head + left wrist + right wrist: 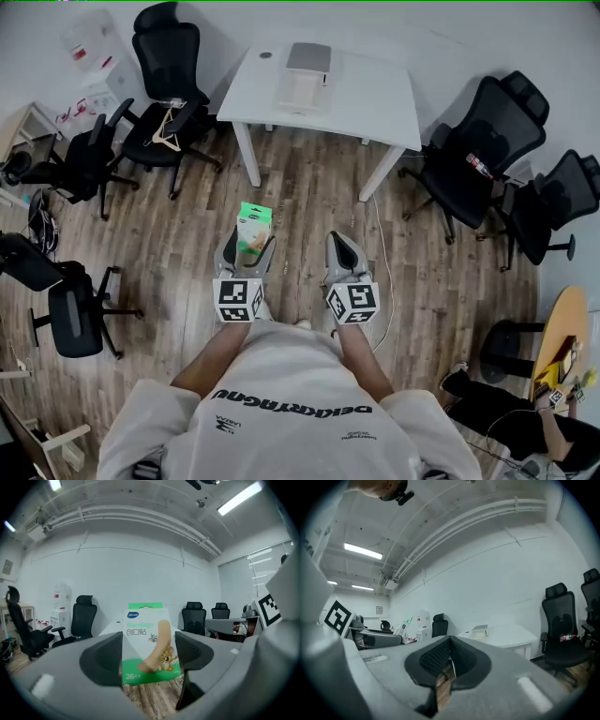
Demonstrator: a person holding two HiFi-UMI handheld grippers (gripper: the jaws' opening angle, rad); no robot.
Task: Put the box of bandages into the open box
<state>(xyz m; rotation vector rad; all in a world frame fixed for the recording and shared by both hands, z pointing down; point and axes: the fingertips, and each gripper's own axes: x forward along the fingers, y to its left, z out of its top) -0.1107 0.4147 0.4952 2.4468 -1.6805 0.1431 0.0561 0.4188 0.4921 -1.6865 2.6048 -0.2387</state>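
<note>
The left gripper (150, 654) is clamped on the box of bandages (149, 641). Its dark pads (103, 660) press the box's side edges, so the box stands upright between the jaws with its printed face toward the camera. The left gripper view shows the green-and-white front with a cartoon plaster. The head view shows only the box's top reaching past the jaw tips, above the wooden floor (309, 187). The right gripper (449, 660), just beside the left one, has its jaws together with nothing between them; the right gripper view shows only a thin slit of floor there. Well ahead of both grippers stands a white table (375, 103) bearing the open box (300, 89). The head view sees it from above, and the right gripper view shows it small beyond the jaws. Black office chairs (173, 61) stand to either side of the table.
</note>
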